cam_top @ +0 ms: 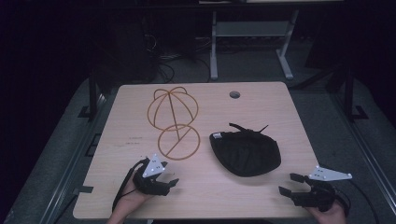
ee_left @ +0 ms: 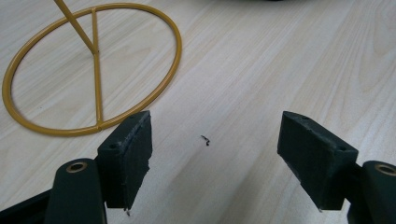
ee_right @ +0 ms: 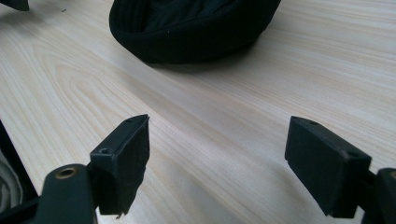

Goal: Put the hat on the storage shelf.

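A black cap (cam_top: 246, 151) lies on the light wooden table (cam_top: 261, 100), right of centre, and its brim edge (ee_right: 191, 44) fills the top of the right gripper view. A gold wire hat stand (cam_top: 173, 122) sits left of centre, with a domed frame over a ring base (ee_left: 93, 70). My left gripper (cam_top: 169, 180) rests near the front edge, just below the ring base, open with nothing between its jaws. My right gripper (cam_top: 289, 184) sits at the front right corner, pointing left towards the cap, open and empty.
A round cable hole (cam_top: 234, 94) is in the table's far side. A small dark speck (ee_left: 206, 139) lies on the wood between the left jaws. Beyond the table stand a white desk frame (cam_top: 215, 42) and cables on a dark floor.
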A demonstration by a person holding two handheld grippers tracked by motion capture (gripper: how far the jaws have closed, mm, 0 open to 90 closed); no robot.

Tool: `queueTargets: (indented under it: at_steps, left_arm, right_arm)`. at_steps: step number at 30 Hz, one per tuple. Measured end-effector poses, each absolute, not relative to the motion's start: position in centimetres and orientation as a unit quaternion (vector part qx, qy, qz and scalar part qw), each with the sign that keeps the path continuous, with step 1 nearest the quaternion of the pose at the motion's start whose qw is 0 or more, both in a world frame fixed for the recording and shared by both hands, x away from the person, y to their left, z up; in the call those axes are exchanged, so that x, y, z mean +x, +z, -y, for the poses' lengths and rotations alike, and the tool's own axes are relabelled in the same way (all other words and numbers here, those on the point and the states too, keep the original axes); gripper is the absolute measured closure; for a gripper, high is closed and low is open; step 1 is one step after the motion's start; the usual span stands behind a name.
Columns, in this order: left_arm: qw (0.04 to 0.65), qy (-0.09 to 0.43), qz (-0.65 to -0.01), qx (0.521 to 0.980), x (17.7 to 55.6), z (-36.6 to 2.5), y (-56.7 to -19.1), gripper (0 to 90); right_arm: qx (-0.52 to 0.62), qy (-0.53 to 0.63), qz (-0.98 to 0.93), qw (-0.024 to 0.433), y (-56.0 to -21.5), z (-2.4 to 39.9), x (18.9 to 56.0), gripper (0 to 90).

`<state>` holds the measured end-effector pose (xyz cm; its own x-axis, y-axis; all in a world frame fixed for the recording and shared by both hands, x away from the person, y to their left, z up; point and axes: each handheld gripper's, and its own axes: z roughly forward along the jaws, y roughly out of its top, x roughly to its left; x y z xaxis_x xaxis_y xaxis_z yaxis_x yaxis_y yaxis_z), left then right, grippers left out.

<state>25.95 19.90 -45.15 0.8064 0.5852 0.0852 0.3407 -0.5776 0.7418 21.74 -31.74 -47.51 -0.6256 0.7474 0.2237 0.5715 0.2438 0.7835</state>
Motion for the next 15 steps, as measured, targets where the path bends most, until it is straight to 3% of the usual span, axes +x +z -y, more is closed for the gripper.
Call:
queueTargets:
  at_steps: [15]
  left_arm:
    - [0.368,0.153,-0.267,0.878,25.77,-19.36,-45.01,26.9]
  right_arm:
    - [0.413,0.450,-0.785,0.105,-47.07,31.09,21.48,21.1]
